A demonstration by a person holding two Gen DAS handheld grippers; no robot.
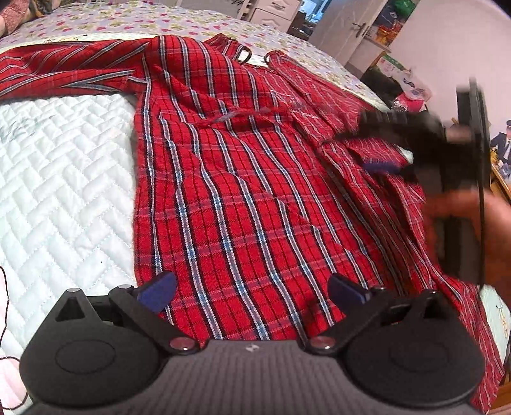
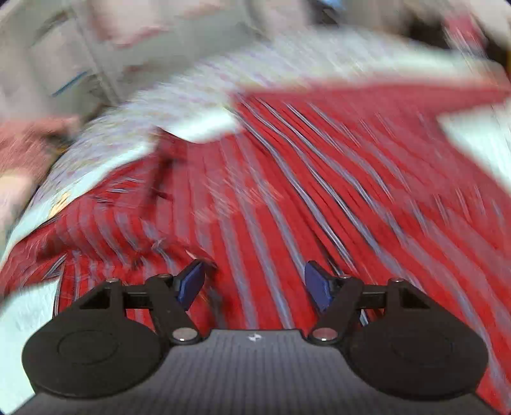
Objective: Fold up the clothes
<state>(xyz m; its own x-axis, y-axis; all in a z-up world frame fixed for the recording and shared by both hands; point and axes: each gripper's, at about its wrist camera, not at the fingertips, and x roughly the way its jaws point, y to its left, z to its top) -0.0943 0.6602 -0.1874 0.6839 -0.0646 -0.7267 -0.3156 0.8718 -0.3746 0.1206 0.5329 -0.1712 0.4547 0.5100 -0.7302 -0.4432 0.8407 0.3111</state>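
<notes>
A red plaid shirt with blue and white stripes lies spread flat on the bed, collar at the far end. One sleeve stretches out to the upper left. My left gripper hovers open over the shirt's near hem, jaws wide, nothing between them. My right gripper is a blurred dark shape over the shirt's right side, where the cloth lies in folds. The right wrist view is smeared by motion. It shows the right gripper open above the shirt, its blue pads apart and no cloth pinched between them.
A white quilted mattress cover lies left of the shirt, and a floral sheet beyond it. A person's hand holds the right gripper's handle. A door and cluttered shelves stand past the bed's far right corner. A thin cable hangs at the left edge.
</notes>
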